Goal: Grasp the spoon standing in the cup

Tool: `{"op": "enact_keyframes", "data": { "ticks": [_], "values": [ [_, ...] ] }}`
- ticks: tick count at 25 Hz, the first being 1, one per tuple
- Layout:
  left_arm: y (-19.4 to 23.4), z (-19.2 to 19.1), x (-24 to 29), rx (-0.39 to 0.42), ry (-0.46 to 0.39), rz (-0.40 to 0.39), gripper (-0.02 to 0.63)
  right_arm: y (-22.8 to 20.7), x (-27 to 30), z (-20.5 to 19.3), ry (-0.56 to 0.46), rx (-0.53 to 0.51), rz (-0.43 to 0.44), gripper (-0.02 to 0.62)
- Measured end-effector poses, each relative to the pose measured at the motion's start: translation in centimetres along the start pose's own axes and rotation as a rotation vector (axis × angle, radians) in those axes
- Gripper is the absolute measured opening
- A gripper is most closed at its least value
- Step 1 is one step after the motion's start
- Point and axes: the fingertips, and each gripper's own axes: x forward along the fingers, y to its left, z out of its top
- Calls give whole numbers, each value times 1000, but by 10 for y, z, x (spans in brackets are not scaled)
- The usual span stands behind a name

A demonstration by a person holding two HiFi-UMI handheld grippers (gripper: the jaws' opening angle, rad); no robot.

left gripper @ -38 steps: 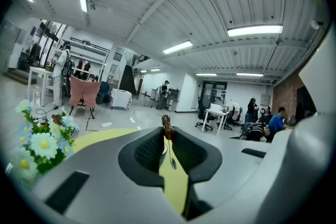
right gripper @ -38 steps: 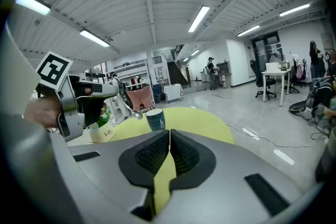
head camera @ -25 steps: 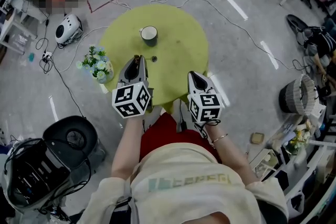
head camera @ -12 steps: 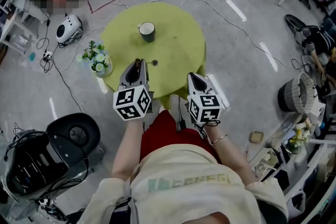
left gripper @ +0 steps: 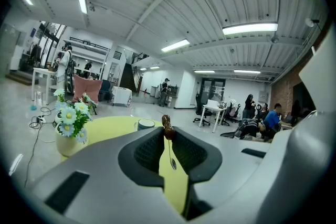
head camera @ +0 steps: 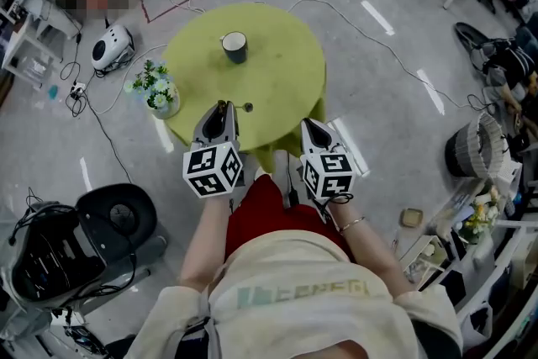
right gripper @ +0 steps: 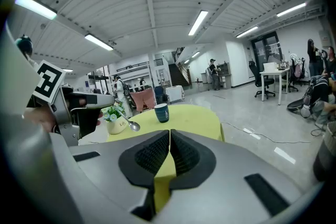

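Observation:
A dark cup (head camera: 234,46) with a white inside stands on the far half of the round green table (head camera: 282,71). My left gripper (head camera: 222,107) hovers over the table's near edge, shut on a small metal spoon (head camera: 245,106). In the left gripper view the spoon (left gripper: 171,157) hangs bowl-down between the pads, its brown handle end poking up, and the cup (left gripper: 145,124) sits well beyond it. My right gripper (head camera: 308,124) is beside the left one, shut with nothing in it. From the right gripper view (right gripper: 169,134) I see the cup (right gripper: 161,112) and the spoon (right gripper: 132,124).
A vase of white daisies (head camera: 155,92) sits at the table's left edge. On the floor lie cables, a white device (head camera: 109,46) and a black chair base (head camera: 118,214). A basket (head camera: 479,151) and desks stand at the right. People are far off in the room.
Both grippers have drawn back toward the table's near edge, the left one keeping the spoon. The cup now lies farther ahead of them.

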Motion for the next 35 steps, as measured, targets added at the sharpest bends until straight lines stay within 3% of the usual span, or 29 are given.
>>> {"op": "enact_keyframes", "data": {
  "ticks": [19, 35],
  "values": [
    [-27, -50, -35, -2, 67, 5, 58, -9, -34, -31, 19, -4, 8, 37],
    [-15, -86, -61, -34, 132, 43, 58, 0, -38, -51, 48, -11, 36, 37]
  ]
}}
